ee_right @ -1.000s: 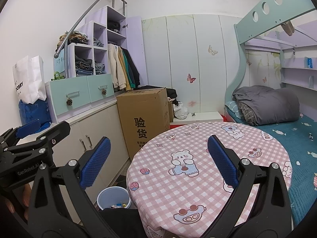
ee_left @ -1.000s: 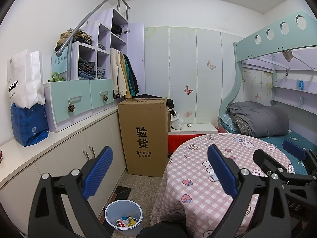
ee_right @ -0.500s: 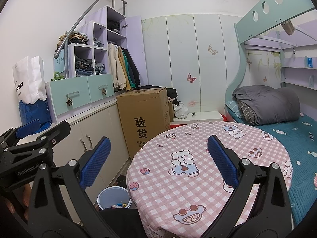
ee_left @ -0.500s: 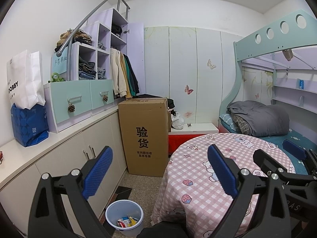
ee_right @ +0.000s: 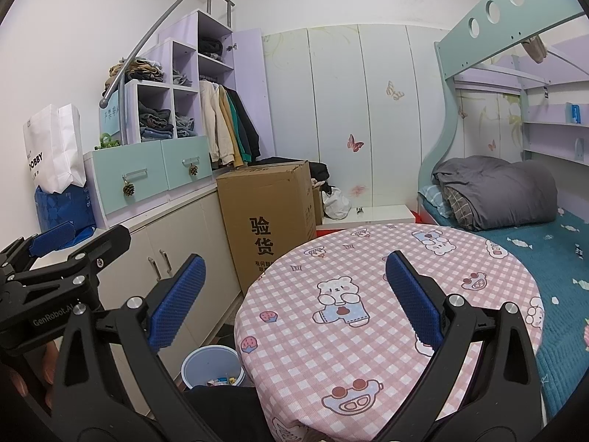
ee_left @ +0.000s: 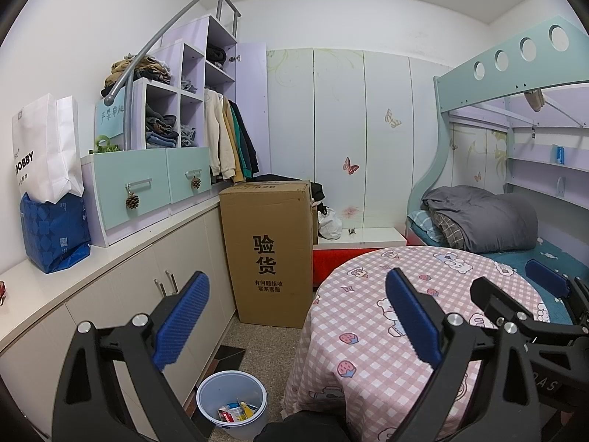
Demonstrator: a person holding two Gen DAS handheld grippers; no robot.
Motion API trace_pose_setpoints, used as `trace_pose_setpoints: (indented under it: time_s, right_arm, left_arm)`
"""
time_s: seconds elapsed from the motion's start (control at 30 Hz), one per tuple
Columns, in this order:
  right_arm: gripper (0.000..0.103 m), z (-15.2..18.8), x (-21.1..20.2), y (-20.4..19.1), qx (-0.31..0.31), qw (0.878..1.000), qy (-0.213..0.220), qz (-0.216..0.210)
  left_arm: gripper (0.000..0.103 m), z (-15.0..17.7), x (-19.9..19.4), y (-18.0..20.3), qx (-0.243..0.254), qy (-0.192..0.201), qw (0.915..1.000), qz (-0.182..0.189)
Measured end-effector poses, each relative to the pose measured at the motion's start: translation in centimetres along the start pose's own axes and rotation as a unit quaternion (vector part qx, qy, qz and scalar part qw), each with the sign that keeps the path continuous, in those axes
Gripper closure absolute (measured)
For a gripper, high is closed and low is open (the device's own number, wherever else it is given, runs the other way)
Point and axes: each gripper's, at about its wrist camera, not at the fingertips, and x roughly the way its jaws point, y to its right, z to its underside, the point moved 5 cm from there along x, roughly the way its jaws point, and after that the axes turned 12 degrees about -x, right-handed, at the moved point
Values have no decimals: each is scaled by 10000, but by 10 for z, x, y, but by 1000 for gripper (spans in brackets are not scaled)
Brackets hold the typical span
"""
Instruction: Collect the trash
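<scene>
A pale blue trash bin point(ee_left: 232, 403) stands on the floor between the cabinets and the round table, with several small wrappers inside; it also shows in the right wrist view point(ee_right: 211, 366). My left gripper point(ee_left: 296, 313) is open and empty, held above the floor left of the table. My right gripper point(ee_right: 294, 296) is open and empty over the round table with the pink checked cloth point(ee_right: 386, 335). No loose trash shows on the tablecloth. Each gripper is seen at the edge of the other's view.
A tall cardboard box point(ee_left: 272, 250) stands behind the bin. White cabinets point(ee_left: 121, 294) run along the left with bags on top. A bunk bed with a grey duvet point(ee_left: 486, 221) is on the right. The floor gap between cabinets and table is narrow.
</scene>
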Motion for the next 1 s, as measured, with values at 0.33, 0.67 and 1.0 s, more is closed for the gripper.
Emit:
trace_pose_setpoints:
  time_s: [0.33, 0.67, 1.0]
  right_arm:
    - [7, 0, -1, -2, 13, 10000, -7, -3]
    - [7, 0, 0, -2, 18, 10000, -17, -4]
    - [7, 1, 0, -1, 26, 10000, -17, 0]
  left_arm:
    - [8, 0, -1, 0, 5, 2, 10000, -4]
    - [8, 0, -1, -1, 10, -8, 10000, 0]
    - [8, 0, -1, -2, 18, -15, 10000, 1]
